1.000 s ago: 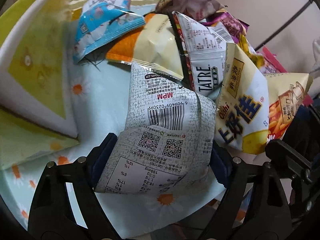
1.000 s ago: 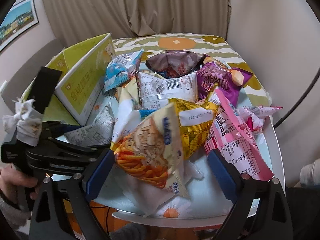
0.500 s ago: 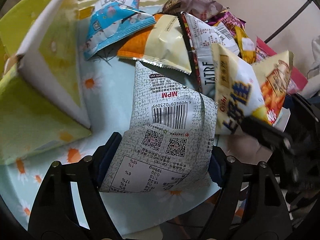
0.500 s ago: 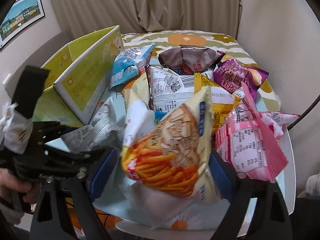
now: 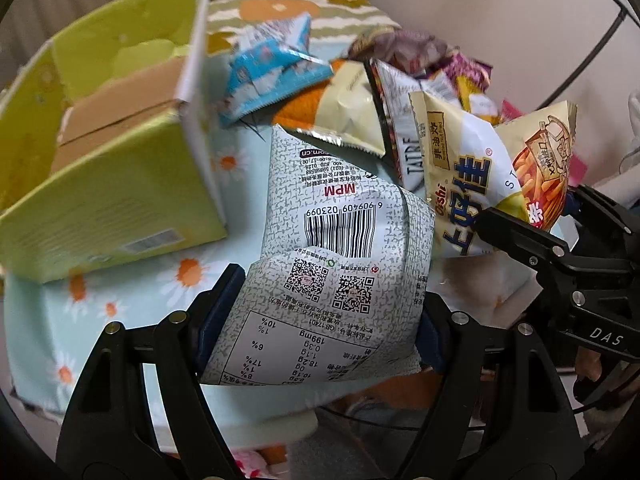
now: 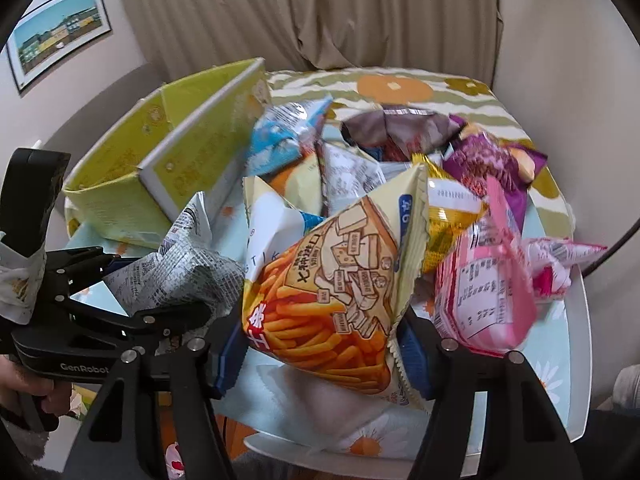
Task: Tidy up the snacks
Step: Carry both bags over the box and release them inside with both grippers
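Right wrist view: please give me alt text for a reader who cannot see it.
The right hand-held gripper is shut on an orange fries-picture snack bag above a daisy-print table. Behind it lies a heap of snack bags, with an open yellow-green cardboard box at left. The left hand-held gripper grips a grey-patterned bag.

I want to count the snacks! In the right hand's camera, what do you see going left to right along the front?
Left gripper holding the grey-patterned snack bag → fries-picture chip bag → pink snack bag → small pink-and-white packet.
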`<state>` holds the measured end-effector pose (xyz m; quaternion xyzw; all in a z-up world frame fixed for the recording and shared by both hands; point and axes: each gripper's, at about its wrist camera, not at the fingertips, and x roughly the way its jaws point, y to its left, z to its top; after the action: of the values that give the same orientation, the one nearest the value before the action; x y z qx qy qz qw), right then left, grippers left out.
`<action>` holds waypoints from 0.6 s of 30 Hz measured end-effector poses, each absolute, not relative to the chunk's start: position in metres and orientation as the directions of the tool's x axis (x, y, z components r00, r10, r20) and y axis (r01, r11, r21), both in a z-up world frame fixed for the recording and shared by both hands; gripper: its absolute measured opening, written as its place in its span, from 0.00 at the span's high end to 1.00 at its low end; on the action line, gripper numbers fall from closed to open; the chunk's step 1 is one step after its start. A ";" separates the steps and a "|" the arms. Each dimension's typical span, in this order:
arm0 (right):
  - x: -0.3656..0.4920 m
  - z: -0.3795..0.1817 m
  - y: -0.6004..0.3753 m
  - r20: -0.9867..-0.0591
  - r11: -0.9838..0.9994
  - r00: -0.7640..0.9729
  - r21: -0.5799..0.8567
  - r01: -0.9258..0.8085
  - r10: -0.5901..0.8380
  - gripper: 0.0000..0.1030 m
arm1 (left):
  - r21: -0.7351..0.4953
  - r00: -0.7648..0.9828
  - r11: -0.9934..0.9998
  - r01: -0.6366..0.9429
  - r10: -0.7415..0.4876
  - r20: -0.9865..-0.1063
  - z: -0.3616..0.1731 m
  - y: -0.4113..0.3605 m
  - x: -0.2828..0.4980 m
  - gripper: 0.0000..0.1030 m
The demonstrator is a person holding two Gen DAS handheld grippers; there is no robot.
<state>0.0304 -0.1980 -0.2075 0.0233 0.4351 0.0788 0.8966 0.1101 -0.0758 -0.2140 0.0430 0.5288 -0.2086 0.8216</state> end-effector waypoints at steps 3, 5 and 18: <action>0.024 -0.193 -0.196 -0.759 0.982 0.625 0.111 -0.154 0.184 0.40 | -0.140 0.396 0.924 0.356 -0.285 -0.873 -0.192 -0.067 0.096 0.28; 0.021 -0.182 -0.195 -0.745 0.977 0.635 0.117 -0.178 0.205 0.40 | -0.138 0.429 0.935 0.325 -0.276 -0.860 -0.177 -0.062 0.086 0.28; 0.023 -0.102 -0.171 -0.647 0.923 0.675 0.129 -0.362 0.355 0.40 | -0.066 0.647 0.991 0.117 -0.126 -0.752 -0.074 -0.007 0.060 0.28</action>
<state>0.0234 -0.1706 -0.1024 -0.0047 0.3523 0.1958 0.9152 0.0603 -0.0074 -0.0738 -0.0058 0.4146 -0.0670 0.9075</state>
